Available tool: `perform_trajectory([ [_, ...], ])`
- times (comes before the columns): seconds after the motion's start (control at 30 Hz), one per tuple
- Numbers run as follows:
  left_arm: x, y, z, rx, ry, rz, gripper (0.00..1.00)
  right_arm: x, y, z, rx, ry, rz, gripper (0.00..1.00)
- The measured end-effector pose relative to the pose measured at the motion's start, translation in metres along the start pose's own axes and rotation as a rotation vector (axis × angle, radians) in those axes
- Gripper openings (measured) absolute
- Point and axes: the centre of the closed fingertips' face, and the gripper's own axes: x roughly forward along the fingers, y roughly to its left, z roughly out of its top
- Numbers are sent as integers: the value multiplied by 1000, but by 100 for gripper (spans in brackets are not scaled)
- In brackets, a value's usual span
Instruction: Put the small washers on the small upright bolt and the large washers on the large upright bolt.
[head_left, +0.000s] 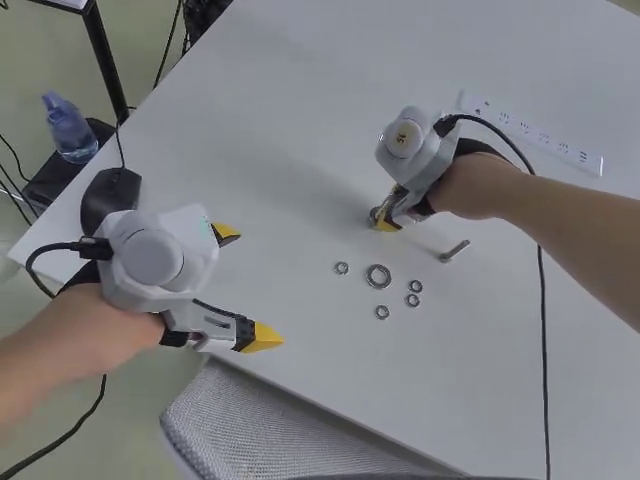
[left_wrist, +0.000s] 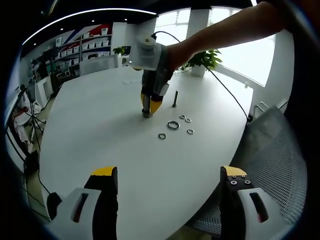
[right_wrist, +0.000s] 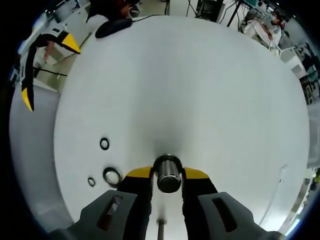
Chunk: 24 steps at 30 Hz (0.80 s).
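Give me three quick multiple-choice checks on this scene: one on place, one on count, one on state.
1. Where is the large bolt? A held by the right gripper B lying among the nuts C on the floor
2. How many washers lie on the table? A three B five C eight
3. The left gripper is: A open B shut on a nut C shut on a cable
Answers: 1 A, its jaws clamp the bolt upright; 2 B, one large washer plus four small; 3 A, its yellow tips stand wide apart.
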Motion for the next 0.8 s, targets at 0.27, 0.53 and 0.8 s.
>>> perform_trajectory([
  [0.27, 0, -1, -4, 5, 15, -6, 82, 2, -1, 1, 10, -7, 4, 22],
  [0.53, 1, -1, -2, 5, 15, -9, 81, 2, 3, 2, 6, -3, 8, 23],
  [0.8, 1, -2, -1, 4, 12, -11, 81, 7, 6, 0, -32, 8, -6, 25],
])
